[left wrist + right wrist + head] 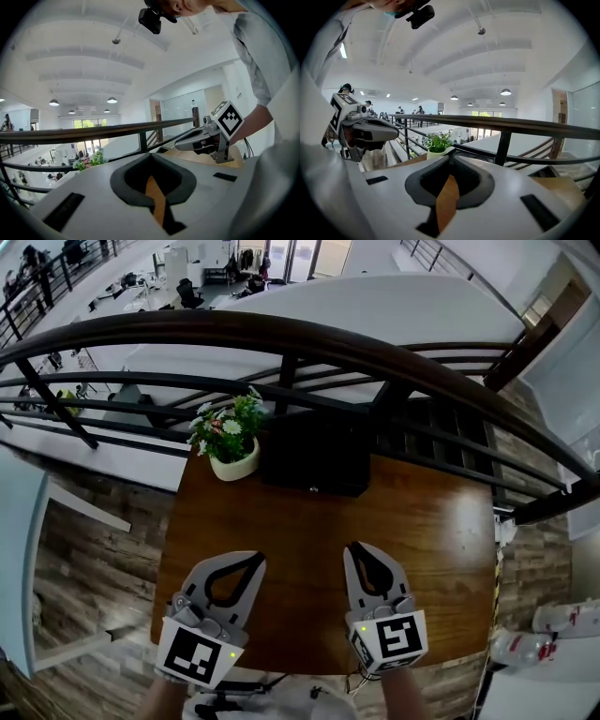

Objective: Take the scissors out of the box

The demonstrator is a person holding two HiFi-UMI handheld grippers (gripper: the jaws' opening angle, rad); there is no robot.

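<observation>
The white left tongs (257, 560) and right tongs (354, 547) are clenched and empty above the brown wooden worktop (422, 531). The black rectangular box (316, 457) stands at the worktop's far edge, just beside a white-potted plant (232, 463). The scissors are out of sight.

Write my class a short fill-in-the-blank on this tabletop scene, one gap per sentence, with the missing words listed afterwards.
1. In the head view, the potted plant stands to the ____ of the black box.
2. The left gripper and the right gripper both have their jaws ____, with nothing held between them.
3. The black box rests on a table made of ____.

Missing words: left; shut; wood.
</observation>
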